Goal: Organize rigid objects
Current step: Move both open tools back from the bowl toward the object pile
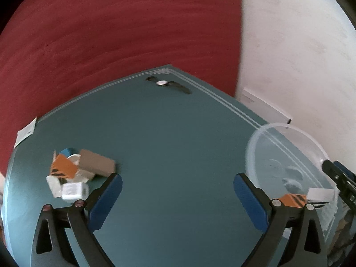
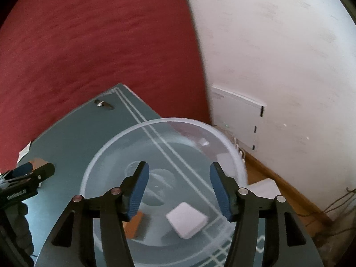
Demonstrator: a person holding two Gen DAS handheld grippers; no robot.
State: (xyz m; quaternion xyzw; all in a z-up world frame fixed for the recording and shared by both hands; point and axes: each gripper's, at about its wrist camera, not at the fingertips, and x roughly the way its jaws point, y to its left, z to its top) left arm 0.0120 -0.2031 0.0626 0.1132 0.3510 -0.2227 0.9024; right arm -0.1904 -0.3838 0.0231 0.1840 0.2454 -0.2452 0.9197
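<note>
Right then, from the left wrist view my left hand-held gripper [image 1: 178,191] hung released, jaws spread wide over bare teal counter [image 1: 169,133] with nothing between them. The pile of small boxes [image 1: 75,173], orange, brown and white, lay just beside the left finger, still unsorted. Far off near the back edge lay a wristwatch [image 1: 168,84], well apart from everything. The clear plastic bowl [image 1: 289,169] sat to the right, an orange box [image 1: 293,200] already inside.

From the right wrist view my right hand-held gripper [image 2: 178,189] hovered over that bowl [image 2: 155,129], jaws parted and gripping nothing; a white block [image 2: 186,219] and the orange box [image 2: 135,222] rested on the bowl's floor below. My other gripper [image 2: 33,175] showed at the left edge.

What worried me: the boxes were heaped against each other, so I judged a wide grab could catch two or knock the stack over. The bowl looked light and reached the counter's edge, so a nudge on its rim might have slid it off. Nothing blocked the route from pile to bowl, only open counter.
</note>
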